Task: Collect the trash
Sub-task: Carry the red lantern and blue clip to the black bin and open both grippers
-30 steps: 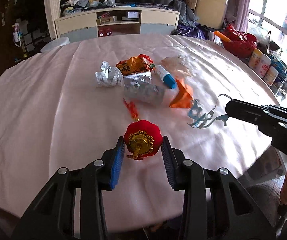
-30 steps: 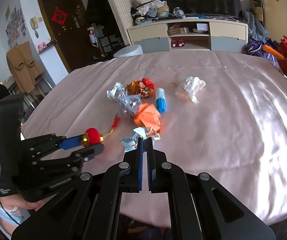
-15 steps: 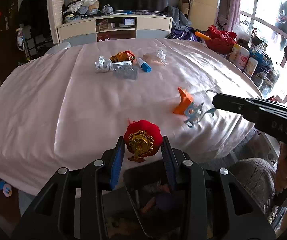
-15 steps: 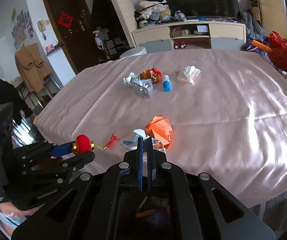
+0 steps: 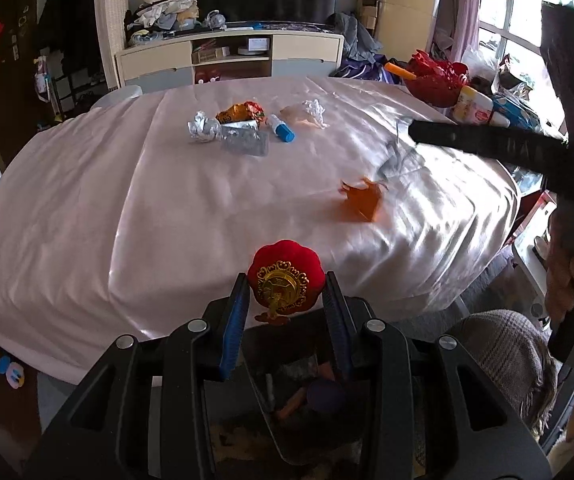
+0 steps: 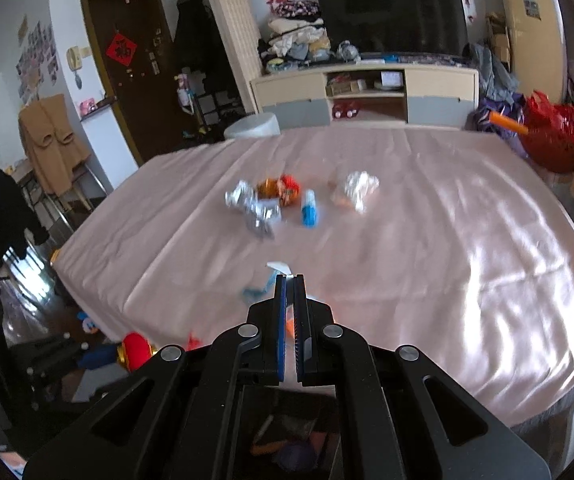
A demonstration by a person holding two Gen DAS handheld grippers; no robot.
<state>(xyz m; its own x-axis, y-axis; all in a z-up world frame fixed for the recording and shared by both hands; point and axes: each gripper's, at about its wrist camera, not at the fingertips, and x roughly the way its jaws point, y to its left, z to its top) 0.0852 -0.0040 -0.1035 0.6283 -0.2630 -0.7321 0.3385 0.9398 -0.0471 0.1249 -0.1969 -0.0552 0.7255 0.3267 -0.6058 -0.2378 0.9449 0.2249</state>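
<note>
Angled downward past the worktop's point(image 5: 167, 208) near edge, the left claw point(image 5: 285, 300) clamps a velvety red lantern ornament point(image 5: 285, 280); the right claw point(image 6: 290, 280) pinches thin blue-white scrap point(image 6: 261, 286).

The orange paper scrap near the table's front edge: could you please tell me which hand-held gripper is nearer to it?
Right. The right hand-held gripper hangs just above and beyond the orange paper scrap; the left hand-held gripper, clamping the red lantern ornament, sits past the table's front edge.
</note>
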